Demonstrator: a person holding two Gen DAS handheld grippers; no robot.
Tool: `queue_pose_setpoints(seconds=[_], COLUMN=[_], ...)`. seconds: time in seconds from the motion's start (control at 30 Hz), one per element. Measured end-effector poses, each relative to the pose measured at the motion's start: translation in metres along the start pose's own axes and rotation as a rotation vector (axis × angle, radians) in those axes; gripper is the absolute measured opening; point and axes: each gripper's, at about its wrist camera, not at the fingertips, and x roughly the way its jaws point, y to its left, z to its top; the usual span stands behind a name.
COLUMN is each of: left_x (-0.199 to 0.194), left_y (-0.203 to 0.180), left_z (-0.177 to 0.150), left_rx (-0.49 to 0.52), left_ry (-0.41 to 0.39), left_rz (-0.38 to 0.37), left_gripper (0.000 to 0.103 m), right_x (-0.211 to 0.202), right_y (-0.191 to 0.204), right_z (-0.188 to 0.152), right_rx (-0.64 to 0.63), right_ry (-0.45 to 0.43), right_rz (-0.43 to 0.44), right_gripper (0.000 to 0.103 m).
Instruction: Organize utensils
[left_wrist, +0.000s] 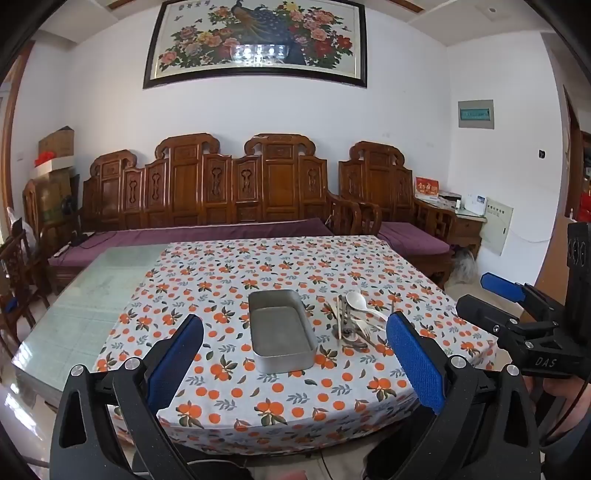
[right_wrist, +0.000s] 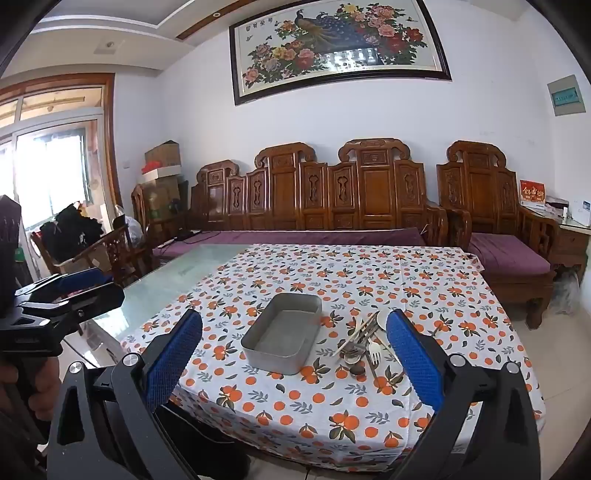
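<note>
I am holding my left gripper (left_wrist: 295, 354) and right gripper (right_wrist: 295, 350) spread, gripping nothing, above the bench (left_wrist: 258, 406) edge, while the utensils (left_wrist: 352, 321) are lying piled just right of the metal tray (left_wrist: 282, 356).

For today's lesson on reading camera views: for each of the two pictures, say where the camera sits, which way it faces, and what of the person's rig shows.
Left wrist: on the left gripper, facing the metal tray head-on; the right gripper shows at right.
Right wrist: on the right gripper, facing the utensil pile; the left gripper shows at left.
Shared: tray, utensils, tablecloth, wooden sofa.
</note>
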Motion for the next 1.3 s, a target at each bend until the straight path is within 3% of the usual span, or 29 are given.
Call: queue_pose_setpoints(seconds=[1.3], left_x=[-0.013], left_y=[-0.003], left_z=[0.015], left_rx=[0.001], left_ry=[-0.034], left_rz=[-0.010], left_gripper=[0.096], right_x=[-0.003], right_y=[-0.001], right_z=[0.002], right_rx=[0.004], right_ry=[-0.004], right_rz=[0.000], right_gripper=[0.100])
